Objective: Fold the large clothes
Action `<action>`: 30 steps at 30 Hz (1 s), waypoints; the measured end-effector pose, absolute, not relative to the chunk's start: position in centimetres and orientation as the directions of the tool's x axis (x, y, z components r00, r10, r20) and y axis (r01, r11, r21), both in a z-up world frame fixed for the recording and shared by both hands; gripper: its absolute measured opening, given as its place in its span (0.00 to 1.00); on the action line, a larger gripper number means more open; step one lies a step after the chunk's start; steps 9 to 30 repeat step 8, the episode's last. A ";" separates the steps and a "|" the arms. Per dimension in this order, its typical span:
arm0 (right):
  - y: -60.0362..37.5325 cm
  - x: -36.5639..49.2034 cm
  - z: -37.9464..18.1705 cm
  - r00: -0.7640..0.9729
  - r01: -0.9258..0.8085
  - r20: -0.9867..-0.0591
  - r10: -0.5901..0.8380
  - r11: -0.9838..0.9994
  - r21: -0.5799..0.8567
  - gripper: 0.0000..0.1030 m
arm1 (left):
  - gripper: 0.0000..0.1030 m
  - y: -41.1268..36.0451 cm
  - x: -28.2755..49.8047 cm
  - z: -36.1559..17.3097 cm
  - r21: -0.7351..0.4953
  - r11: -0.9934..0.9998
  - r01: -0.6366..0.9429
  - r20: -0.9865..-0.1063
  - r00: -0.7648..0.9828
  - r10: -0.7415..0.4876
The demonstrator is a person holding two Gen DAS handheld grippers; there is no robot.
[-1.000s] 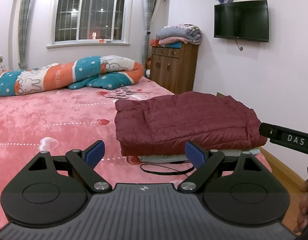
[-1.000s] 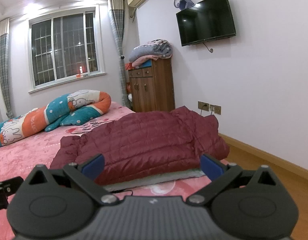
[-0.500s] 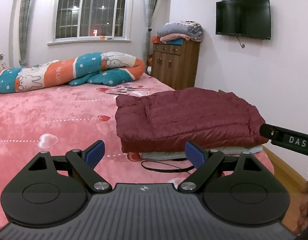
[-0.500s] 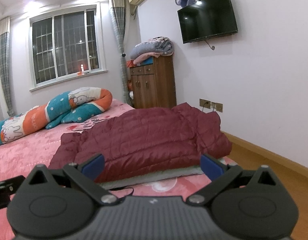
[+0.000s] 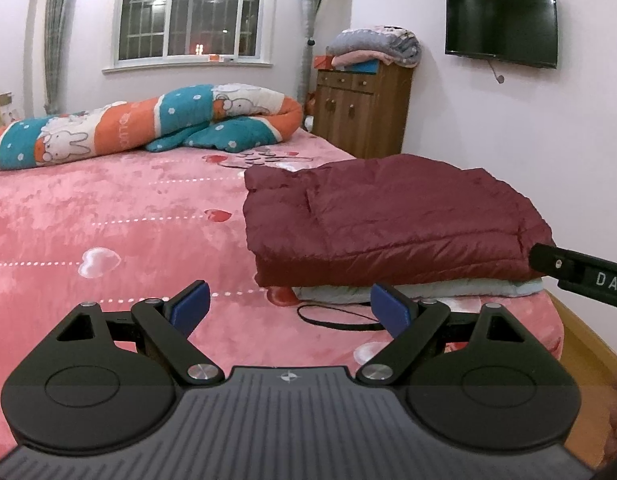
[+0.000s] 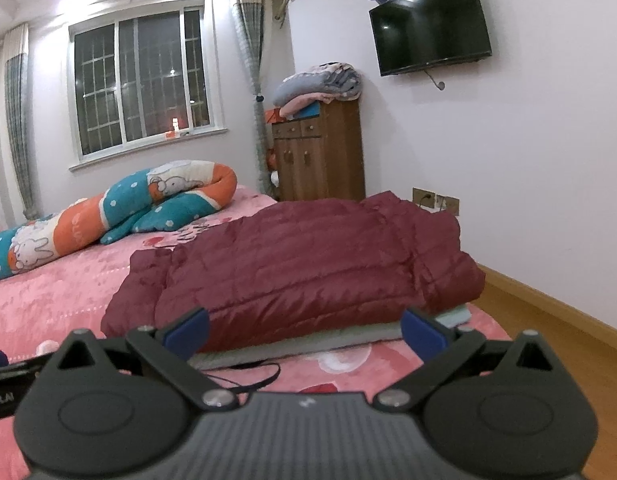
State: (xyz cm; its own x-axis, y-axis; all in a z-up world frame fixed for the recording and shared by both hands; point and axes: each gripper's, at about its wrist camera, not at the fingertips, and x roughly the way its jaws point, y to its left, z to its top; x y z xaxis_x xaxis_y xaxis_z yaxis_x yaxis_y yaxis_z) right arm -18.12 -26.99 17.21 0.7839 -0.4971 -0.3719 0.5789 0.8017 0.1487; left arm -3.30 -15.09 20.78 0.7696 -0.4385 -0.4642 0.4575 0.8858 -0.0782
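A dark red puffer jacket lies folded on the pink bed, near its right edge, on top of a pale grey-blue folded garment. My left gripper hangs open in front of the jacket, short of it, with nothing between its blue pads. In the right wrist view the same jacket fills the middle, and my right gripper is open just in front of its near edge, holding nothing. The right gripper's body pokes in at the right of the left wrist view.
A black cord loop lies on the bed in front of the pile. A rolled orange and teal quilt lies at the bed's far end. A wooden cabinet with folded blankets stands by the wall. Wooden floor runs right of the bed.
Both cameras have tilted slightly, so the jacket sits a little lower and closer in view. The jacket itself has not moved, and both grippers stay open.
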 end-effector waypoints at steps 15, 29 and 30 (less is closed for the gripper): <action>-26.9 -17.3 16.5 0.773 0.580 -0.401 -0.491 0.804 0.133 0.98 | 1.00 -14.5 -2.2 19.6 -0.083 0.897 0.434 -0.498 0.762 -0.415; -26.9 -17.3 16.5 0.773 0.580 -0.401 -0.491 0.804 0.133 0.98 | 1.00 -14.5 -2.2 19.6 -0.083 0.897 0.434 -0.498 0.762 -0.415; -26.9 -17.3 16.5 0.773 0.580 -0.401 -0.491 0.804 0.133 0.98 | 1.00 -14.5 -2.2 19.6 -0.083 0.897 0.434 -0.498 0.762 -0.415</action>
